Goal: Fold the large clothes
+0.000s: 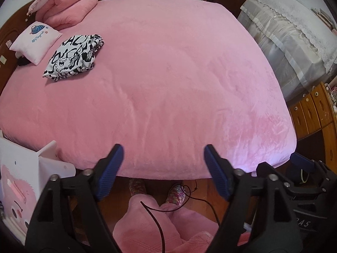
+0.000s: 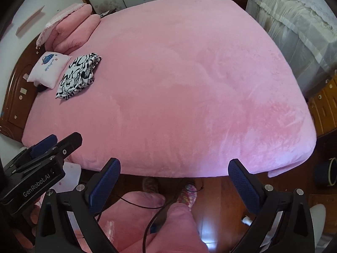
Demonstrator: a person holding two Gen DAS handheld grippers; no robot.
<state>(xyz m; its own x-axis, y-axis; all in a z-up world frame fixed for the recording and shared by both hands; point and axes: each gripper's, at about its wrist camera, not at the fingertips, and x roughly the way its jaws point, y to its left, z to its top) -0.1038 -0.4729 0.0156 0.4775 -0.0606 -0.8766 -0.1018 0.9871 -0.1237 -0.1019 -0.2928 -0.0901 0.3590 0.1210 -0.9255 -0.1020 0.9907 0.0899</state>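
We hold the left hand-held gripper (image 1: 163,150) and the right hand-held gripper (image 2: 174,165) released and empty above the bed (image 1: 168,73); the folded black-and-white garment (image 1: 73,58) lies beside a small pillow (image 1: 35,42).

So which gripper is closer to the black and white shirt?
Left. The left gripper hangs over the bed's near edge on the folded shirt's side; the right gripper hangs beside it, farther away.

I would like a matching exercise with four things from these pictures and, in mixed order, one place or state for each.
Things:
1. black-and-white garment
2. small pillow
3. left tool
4. pink blankets

Places or states:
A. open, holding nothing
B. folded, lying on the bed
C. stacked in the bed's far corner
D. between the headboard and the garment

Pairs: 1-B, 2-D, 3-A, 4-C
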